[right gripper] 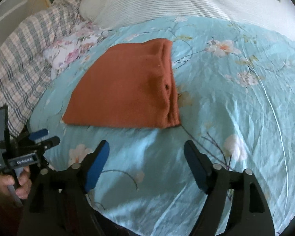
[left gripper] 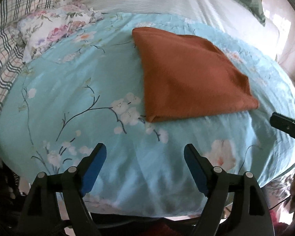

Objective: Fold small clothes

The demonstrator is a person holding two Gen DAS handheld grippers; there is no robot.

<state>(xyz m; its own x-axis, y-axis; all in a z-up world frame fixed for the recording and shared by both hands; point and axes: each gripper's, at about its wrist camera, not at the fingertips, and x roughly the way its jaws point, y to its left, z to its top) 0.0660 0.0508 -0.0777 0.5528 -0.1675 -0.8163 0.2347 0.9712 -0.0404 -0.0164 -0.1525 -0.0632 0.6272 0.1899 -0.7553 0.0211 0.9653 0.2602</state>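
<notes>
Plainly, both grippers stand spread with nothing between their blue pads. The left gripper hovers over bare quilt, short of the near edge of the rust-orange cloth; the right gripper does the same from the other side, its fingertips clear of the cloth's near hem. The cloth lies folded into a flat wedge on the pale blue flowered quilt, touching neither gripper. What kind of garment it is cannot be told; from the right wrist view a stacked, layered edge and a small dark spot show along its right side. Blur softens the quilt's print in both views. A hand gripping the left tool's handle is cut off by the frame edge. Behind, a floral pillow and a checked cover are partly out of frame.
</notes>
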